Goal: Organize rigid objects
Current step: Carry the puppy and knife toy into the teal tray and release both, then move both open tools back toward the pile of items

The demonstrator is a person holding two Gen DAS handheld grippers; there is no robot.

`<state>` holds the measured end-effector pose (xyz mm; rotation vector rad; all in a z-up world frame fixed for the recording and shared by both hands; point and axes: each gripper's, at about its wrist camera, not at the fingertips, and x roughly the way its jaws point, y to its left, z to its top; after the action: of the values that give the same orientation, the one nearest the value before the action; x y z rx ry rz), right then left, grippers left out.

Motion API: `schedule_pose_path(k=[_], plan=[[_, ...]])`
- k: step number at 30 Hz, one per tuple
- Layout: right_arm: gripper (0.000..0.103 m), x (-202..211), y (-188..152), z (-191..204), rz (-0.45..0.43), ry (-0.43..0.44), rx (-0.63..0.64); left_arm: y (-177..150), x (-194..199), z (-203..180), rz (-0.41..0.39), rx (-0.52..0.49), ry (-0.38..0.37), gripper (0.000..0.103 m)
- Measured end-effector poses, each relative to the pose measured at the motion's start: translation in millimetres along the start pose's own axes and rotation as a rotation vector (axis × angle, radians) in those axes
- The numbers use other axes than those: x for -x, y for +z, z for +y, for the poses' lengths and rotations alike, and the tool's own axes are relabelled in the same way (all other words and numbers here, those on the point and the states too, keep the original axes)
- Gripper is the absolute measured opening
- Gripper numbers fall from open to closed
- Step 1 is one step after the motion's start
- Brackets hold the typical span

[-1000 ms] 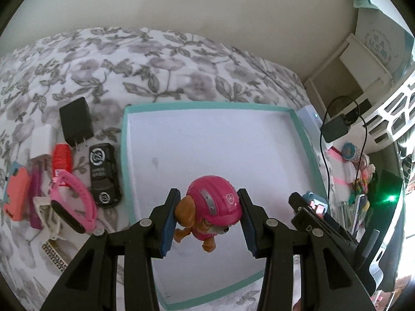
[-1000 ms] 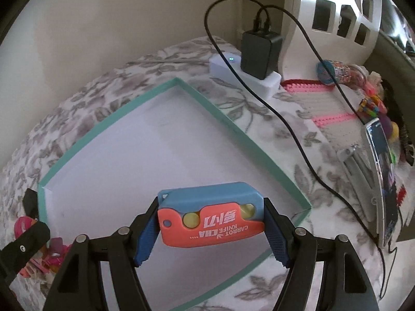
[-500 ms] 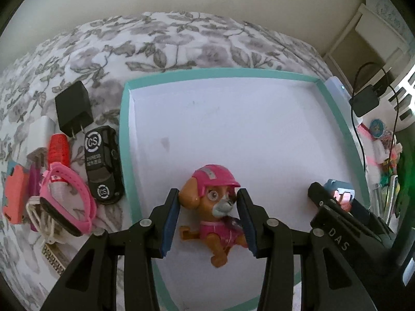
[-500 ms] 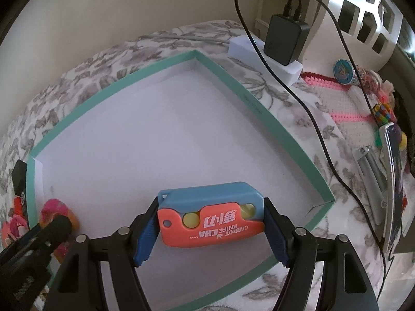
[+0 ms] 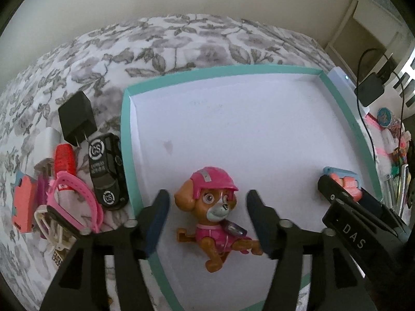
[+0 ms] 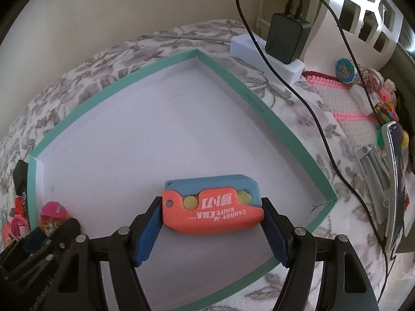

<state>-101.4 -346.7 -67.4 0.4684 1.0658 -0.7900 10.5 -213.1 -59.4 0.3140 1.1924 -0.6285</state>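
A pink-helmeted toy puppy (image 5: 216, 217) lies on the white floor of the teal-rimmed tray (image 5: 126, 140). My left gripper (image 5: 207, 223) is open around it, jaws clear of its sides. My right gripper (image 6: 211, 233) is shut on an orange and blue carrot knife toy (image 6: 212, 207), low over the tray's (image 6: 259, 103) near right part. The puppy also shows in the right wrist view (image 6: 53, 216) at the tray's left edge, and the knife toy in the left wrist view (image 5: 345, 181).
Left of the tray lie a black toy car (image 5: 106, 171), a black charger (image 5: 76, 119), a red piece (image 5: 64, 159), a pink band (image 5: 75, 202) and an orange case (image 5: 23, 204). Right of it are a white power strip (image 6: 267, 57) with black adapter (image 6: 286, 37), a cable and small clutter.
My left gripper lowered the puppy into the tray and opened, leaving it lying on the floor. My right gripper moved forward and down over the tray with the knife toy still held.
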Motion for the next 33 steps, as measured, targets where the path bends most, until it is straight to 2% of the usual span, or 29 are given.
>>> schedule_pose_path(k=[6, 8, 9, 11, 21, 25, 30, 31, 32, 33], plan=[[0.076, 22, 8, 7, -0.079, 0.021, 0.015, 5, 25, 1, -0.058, 0.003, 0.015, 0.072], [0.076, 28, 10, 10, -0.103, 0.030, 0.023, 7, 32, 4, -0.067, 0.005, 0.040, 0.078], [0.076, 31, 10, 12, -0.115, 0.033, 0.028, 8, 35, 7, -0.070, 0.011, 0.054, 0.085], [0.076, 35, 11, 15, -0.131, 0.040, 0.038, 9, 41, 14, -0.080, 0.030, 0.076, 0.086], [0.076, 37, 5, 33, -0.137, 0.062, 0.111, 9, 54, 56, -0.110, 0.107, 0.160, 0.092], [0.085, 40, 1, 42, -0.155, 0.085, 0.145, 5, 51, 73, -0.098, 0.157, 0.166, 0.092], [0.086, 40, -3, 54, -0.154, 0.108, 0.189, 3, 53, 87, -0.101, 0.203, 0.162, 0.092], [0.092, 40, -3, 56, -0.152, 0.109, 0.193, 3, 54, 88, -0.101, 0.208, 0.161, 0.092], [0.103, 39, -4, 58, -0.150, 0.111, 0.199, 3, 54, 90, -0.101, 0.213, 0.160, 0.093], [0.103, 40, -5, 59, -0.155, 0.114, 0.205, 3, 55, 92, -0.103, 0.218, 0.158, 0.093]])
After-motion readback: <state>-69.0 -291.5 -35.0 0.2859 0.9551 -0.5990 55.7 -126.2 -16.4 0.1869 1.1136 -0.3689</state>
